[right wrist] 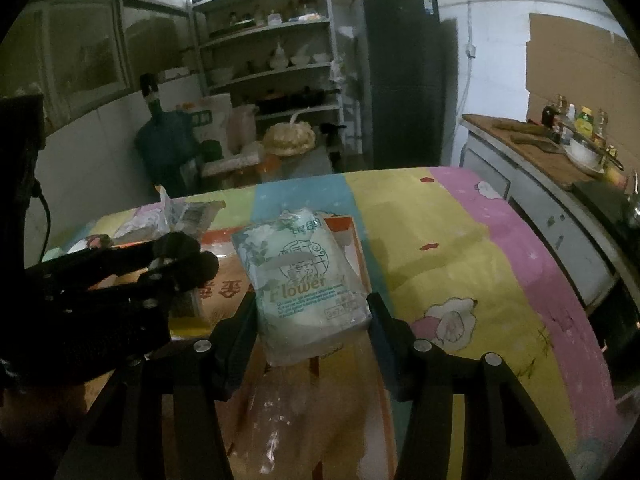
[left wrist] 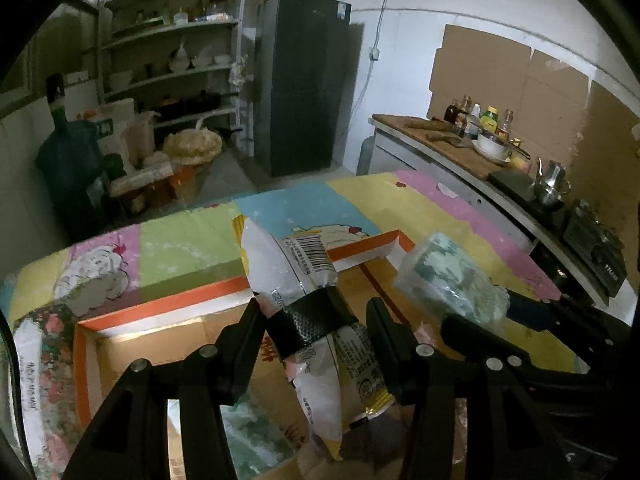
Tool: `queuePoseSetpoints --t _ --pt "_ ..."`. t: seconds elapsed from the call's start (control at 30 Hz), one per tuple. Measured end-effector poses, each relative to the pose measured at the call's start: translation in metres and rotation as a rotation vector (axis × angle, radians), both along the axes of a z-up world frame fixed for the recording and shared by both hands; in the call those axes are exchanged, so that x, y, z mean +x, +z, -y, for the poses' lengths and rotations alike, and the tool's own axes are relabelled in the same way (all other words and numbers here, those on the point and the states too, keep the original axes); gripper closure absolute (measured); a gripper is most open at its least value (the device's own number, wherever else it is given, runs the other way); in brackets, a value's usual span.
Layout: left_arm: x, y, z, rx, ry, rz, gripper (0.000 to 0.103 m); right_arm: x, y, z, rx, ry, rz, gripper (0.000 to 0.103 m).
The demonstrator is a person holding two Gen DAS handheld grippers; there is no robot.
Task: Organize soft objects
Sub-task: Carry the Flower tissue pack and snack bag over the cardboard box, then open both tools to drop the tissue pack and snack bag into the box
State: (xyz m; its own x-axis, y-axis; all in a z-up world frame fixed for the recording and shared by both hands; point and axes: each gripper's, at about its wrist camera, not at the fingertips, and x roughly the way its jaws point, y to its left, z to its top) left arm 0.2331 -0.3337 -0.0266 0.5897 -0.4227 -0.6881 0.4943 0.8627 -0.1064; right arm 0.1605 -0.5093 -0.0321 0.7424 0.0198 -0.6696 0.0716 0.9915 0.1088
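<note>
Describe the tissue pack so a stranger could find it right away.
Start at the colourful tablecloth, then the orange-edged cardboard box on it. The tissue pack hangs above it in the right gripper: pale green, printed "Flower", unlike the white barcoded packet.

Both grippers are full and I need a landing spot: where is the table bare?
Free: the yellow and pink tablecloth stretch between the cardboard box and the counter-side edge. Also the green patch beyond the box. Crowded: the box, plus packets at its far left corner.

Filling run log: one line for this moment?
left tool: holds snack packet | right tool: holds tissue pack | both over cardboard box
</note>
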Motion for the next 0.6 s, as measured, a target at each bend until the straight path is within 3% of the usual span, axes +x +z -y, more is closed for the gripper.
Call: queuePoseSetpoints --t 0.33,0.6 --pt "0.018 -0.014 -0.003 -0.019 0.006 -0.116 0.051 0.016 -0.006 0.003 0.005 0.02 -0.043 0.048" --pt "0.032 -0.022 -0.015 -0.103 0.015 -0.206 0.051 0.023 -0.016 0.0 0.018 0.046 -0.083 0.048"
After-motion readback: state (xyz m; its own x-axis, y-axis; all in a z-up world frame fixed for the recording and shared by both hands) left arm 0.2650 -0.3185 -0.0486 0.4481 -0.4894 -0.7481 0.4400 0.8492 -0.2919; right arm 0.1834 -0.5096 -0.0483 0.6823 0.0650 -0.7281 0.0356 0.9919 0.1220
